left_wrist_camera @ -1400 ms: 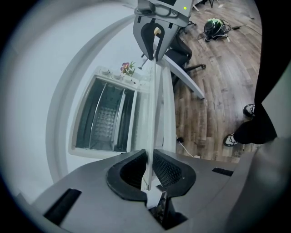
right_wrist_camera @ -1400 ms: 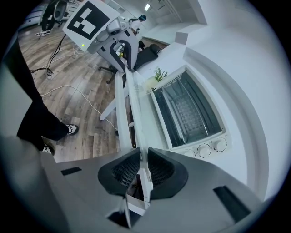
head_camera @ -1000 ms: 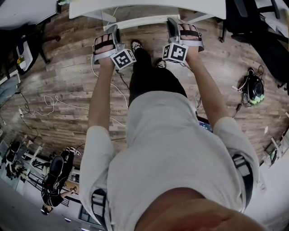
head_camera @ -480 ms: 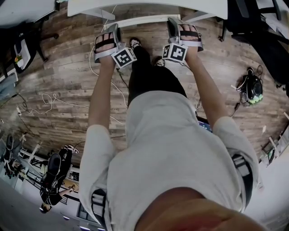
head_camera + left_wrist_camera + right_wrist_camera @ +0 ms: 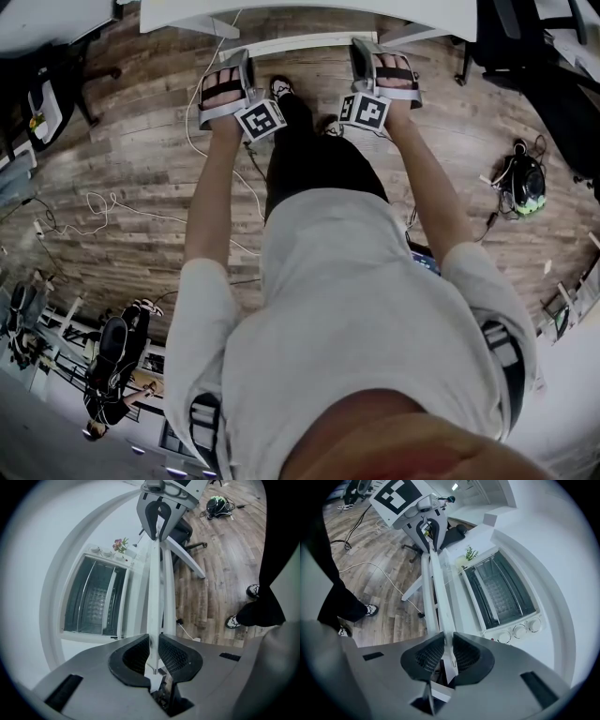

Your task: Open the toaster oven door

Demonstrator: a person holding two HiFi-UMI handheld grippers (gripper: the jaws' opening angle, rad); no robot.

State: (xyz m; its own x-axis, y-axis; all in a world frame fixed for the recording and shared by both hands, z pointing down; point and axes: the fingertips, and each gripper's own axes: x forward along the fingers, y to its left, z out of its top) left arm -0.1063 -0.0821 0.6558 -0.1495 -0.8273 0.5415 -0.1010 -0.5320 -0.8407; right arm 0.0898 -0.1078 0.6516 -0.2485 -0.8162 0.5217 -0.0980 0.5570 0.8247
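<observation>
The left gripper (image 5: 153, 639) and the right gripper (image 5: 444, 639) are each clamped on the same thin, flat white rail (image 5: 291, 43), one toward each end. The rail runs along the front edge of the white table (image 5: 309, 13). The toaster oven (image 5: 96, 597) is set on the tabletop past the rail, well apart from both grippers. Its dark glass door (image 5: 499, 592) lies flush in the white frame, with round knobs (image 5: 519, 631) at one end. On the near side, open wood-plank floor (image 5: 131, 169) is crossed by a loose white cable (image 5: 103, 211).
</observation>
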